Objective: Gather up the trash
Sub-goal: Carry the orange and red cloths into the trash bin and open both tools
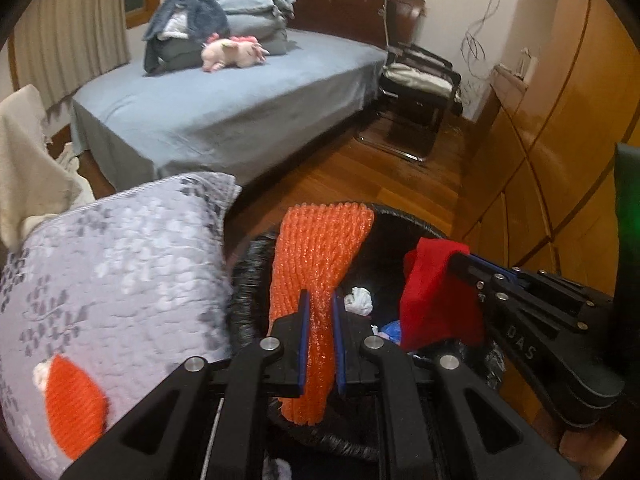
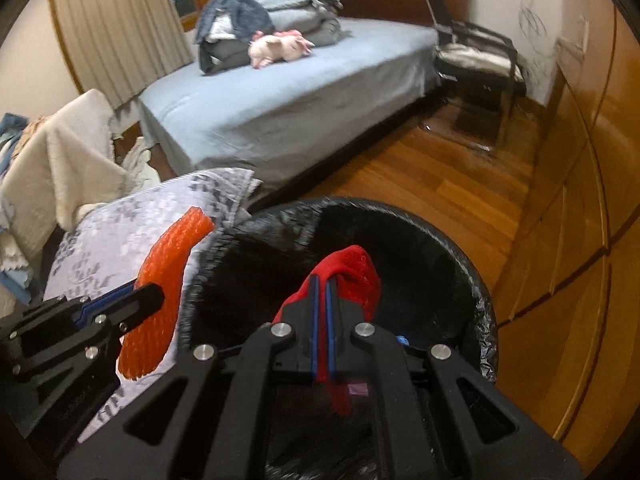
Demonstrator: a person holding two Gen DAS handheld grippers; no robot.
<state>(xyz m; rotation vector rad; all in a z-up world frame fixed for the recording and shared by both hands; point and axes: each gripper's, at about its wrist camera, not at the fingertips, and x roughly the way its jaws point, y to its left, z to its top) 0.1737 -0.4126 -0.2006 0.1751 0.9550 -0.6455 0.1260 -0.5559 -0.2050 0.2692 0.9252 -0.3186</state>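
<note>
My left gripper [image 1: 320, 300] is shut on an orange foam net sleeve [image 1: 316, 248] and holds it over the near left rim of a black-lined trash bin [image 1: 404, 212]. It also shows in the right wrist view [image 2: 160, 300]. My right gripper [image 2: 321, 284] is shut on a red mesh net [image 2: 352, 276] and holds it above the bin's opening [image 2: 440, 248]. The red net shows in the left wrist view [image 1: 432, 296] at the right. White and blue scraps [image 1: 360, 300] lie inside the bin. Another orange net piece [image 1: 72, 404] lies on the patterned cushion.
A grey patterned cushion [image 1: 120, 272] sits just left of the bin. A blue bed [image 1: 224, 100] with folded blankets and a pink plush toy [image 1: 236, 52] stands behind. A black chair [image 1: 420, 80] stands at the back right. Wooden cabinets [image 1: 560, 140] line the right side.
</note>
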